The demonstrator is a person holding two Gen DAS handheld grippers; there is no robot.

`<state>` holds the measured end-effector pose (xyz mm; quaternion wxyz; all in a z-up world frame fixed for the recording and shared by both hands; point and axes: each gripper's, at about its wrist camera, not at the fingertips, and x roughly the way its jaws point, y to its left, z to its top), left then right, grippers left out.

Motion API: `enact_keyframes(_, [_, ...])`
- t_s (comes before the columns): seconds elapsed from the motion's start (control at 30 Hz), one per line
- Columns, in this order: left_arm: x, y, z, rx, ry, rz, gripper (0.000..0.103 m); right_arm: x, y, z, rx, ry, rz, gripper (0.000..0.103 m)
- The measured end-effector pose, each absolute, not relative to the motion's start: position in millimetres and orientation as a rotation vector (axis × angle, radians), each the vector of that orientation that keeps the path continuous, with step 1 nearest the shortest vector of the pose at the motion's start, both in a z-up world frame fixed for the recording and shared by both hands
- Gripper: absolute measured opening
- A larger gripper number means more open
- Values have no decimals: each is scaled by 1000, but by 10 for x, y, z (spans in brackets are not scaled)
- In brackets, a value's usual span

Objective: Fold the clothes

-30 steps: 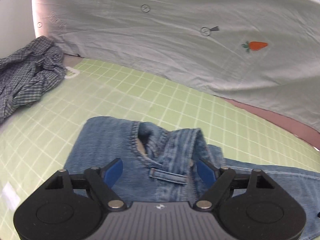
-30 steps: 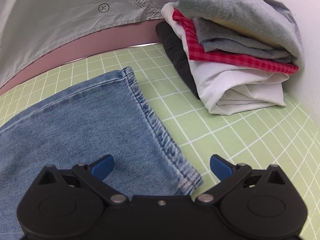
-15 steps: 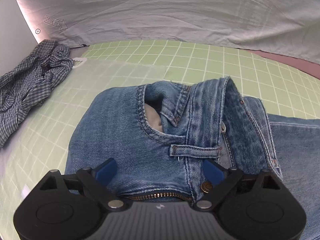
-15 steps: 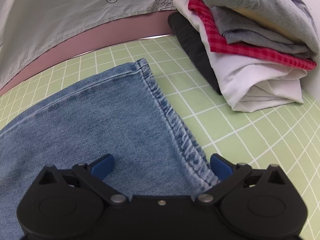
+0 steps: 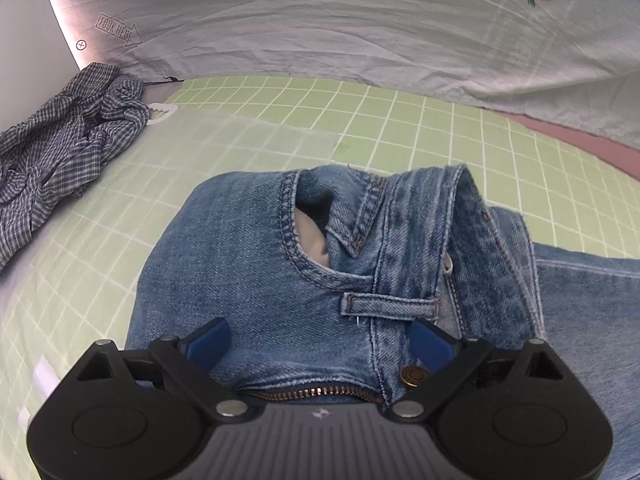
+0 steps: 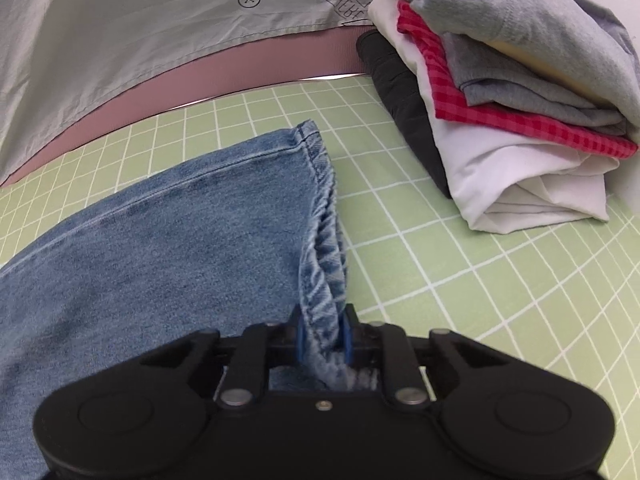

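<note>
Right hand-held gripper (image 6: pixel 323 338) pinches jeans (image 6: pixel 168 240) hem.

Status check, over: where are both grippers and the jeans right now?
Right hand-held gripper shut on the jeans at the leg hem. Left hand-held gripper open over the waistband. Folded stack sits right of the hem, apart.

A green grid-lined mat (image 5: pixel 248 148) covers the table, carrying blue jeans (image 5: pixel 256 280), a crumpled checked shirt (image 5: pixel 60 148) and a folded clothes stack (image 6: pixel 520 120).
</note>
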<state>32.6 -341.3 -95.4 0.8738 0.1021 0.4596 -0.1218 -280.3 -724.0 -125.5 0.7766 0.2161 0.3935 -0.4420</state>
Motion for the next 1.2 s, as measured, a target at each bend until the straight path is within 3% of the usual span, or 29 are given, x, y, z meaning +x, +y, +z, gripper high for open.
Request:
enact_keyframes(0.47, [178,-2634,-292,97,856,-310,96,-2268,-6056,-329,257,662,-821,14])
enact_keyframes(0.63, [175,-2277,-320,119,882,-315,96,-1854,-5336,-401,179,690,-713,14])
enact_keyframes(0.87, [151,-1901,-437,174,928,-342,96,-1345,-4462,-917,242,803,-614,15])
enact_keyframes(0.97, [159,-1796,-488,180,950,-351,96,-1218,-4252,-1152,256,891,-632,19])
enact_keyframes(1.1, [189,-1742,-505,165,961,-362,96,-1229,-4174,-1112,297,893,-628,44])
enact_keyframes(1.2, [203,-1759,-476,159,949,-376,96,-1257,-4142,-1023,312,879,-645,49])
